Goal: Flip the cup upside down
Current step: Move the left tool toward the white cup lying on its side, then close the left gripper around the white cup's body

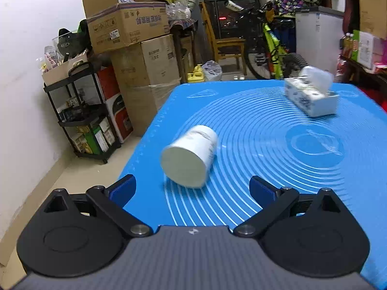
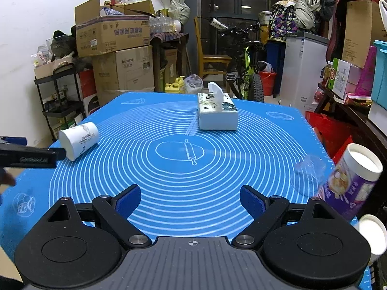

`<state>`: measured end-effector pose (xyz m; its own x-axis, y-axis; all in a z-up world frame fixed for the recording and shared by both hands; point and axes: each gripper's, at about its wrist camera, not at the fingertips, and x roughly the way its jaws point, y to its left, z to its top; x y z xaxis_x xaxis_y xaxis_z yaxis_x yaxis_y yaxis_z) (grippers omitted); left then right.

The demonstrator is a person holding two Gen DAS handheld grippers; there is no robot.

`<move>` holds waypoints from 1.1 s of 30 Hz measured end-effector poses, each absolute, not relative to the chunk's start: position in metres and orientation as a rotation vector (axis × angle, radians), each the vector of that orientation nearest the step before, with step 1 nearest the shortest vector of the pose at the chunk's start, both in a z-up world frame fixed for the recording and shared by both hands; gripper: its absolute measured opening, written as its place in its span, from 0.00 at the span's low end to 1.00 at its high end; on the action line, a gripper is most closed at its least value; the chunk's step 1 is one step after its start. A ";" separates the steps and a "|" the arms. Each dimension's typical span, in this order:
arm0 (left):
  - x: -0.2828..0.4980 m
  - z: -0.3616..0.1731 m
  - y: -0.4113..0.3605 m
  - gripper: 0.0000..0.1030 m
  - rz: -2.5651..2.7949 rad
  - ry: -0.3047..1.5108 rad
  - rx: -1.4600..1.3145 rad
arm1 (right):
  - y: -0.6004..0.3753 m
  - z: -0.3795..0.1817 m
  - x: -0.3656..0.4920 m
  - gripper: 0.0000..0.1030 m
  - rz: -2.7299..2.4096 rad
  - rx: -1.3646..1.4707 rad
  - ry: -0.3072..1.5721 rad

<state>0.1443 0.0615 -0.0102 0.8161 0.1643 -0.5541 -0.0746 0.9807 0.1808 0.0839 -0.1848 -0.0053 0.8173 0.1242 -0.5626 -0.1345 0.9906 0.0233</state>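
A white cup [image 1: 189, 155] with a dark printed pattern lies on its side on the blue mat [image 1: 266, 145], its flat end toward my left gripper. My left gripper [image 1: 192, 189] is open and empty, just short of the cup, with the cup ahead between the fingers. In the right wrist view the cup [image 2: 78, 140] lies at the mat's left edge, with the left gripper [image 2: 31, 155] beside it. My right gripper [image 2: 189, 199] is open and empty over the near middle of the mat [image 2: 193, 169], far from the cup.
A white tissue box [image 2: 216, 114] stands at the far middle of the mat. A purple canister [image 2: 350, 181] and a white lid [image 2: 372, 233] are at the right edge. Cardboard boxes [image 2: 116, 48], a black shelf cart [image 1: 79, 116] and a bicycle [image 1: 271, 41] stand beyond the table.
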 end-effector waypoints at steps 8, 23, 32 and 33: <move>0.201 -0.038 0.096 0.96 0.135 0.667 0.034 | -0.179 -0.022 0.105 0.88 0.130 -0.033 0.635; 0.206 -0.035 0.074 0.73 0.080 0.639 0.024 | -0.182 -0.038 0.112 0.88 0.107 -0.041 0.683; 0.144 -0.011 0.008 0.73 -0.024 0.652 0.037 | -0.206 -0.026 0.092 0.88 0.069 -0.017 0.678; 0.137 -0.012 0.000 0.73 -0.038 0.666 0.032 | -0.210 -0.026 0.090 0.88 0.065 -0.017 0.681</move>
